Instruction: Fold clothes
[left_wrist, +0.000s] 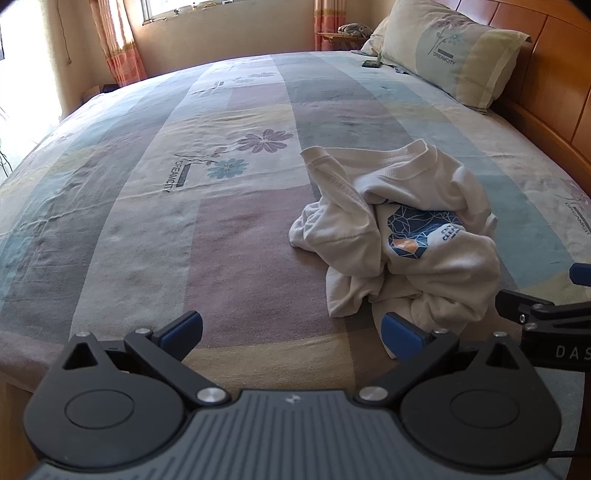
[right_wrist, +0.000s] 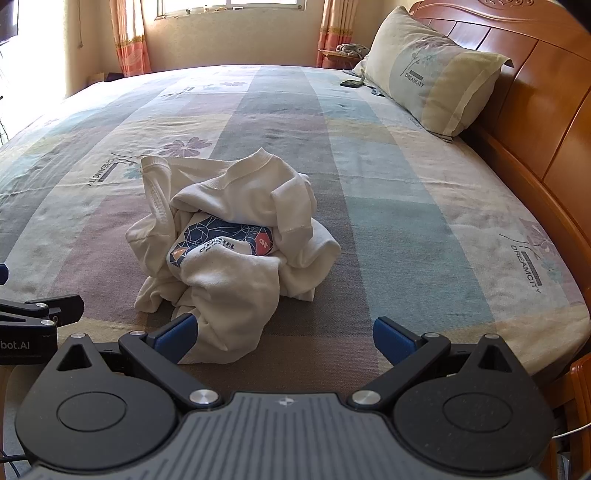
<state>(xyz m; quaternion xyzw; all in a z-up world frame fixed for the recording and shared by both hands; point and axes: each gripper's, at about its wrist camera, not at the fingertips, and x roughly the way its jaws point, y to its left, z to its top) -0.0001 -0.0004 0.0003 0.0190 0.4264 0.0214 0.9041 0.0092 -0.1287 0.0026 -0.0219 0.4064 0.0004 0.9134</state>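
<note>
A white T-shirt (left_wrist: 402, 236) with a blue and orange print lies crumpled in a heap on the bed; it also shows in the right wrist view (right_wrist: 236, 243). My left gripper (left_wrist: 291, 334) is open and empty, low over the near edge of the bed, with the shirt just ahead to its right. My right gripper (right_wrist: 284, 338) is open and empty; the shirt's near fold lies just ahead, by its left fingertip (right_wrist: 177, 334). Each gripper shows at the edge of the other's view, the right gripper (left_wrist: 546, 314) and the left gripper (right_wrist: 33, 314).
The bed (left_wrist: 221, 229) has a patchwork floral sheet. A pillow (right_wrist: 428, 85) leans on the wooden headboard (right_wrist: 535, 96) at the right. A small dark device (right_wrist: 352, 84) lies near the pillow. A window and curtains (right_wrist: 129, 37) stand beyond the far edge.
</note>
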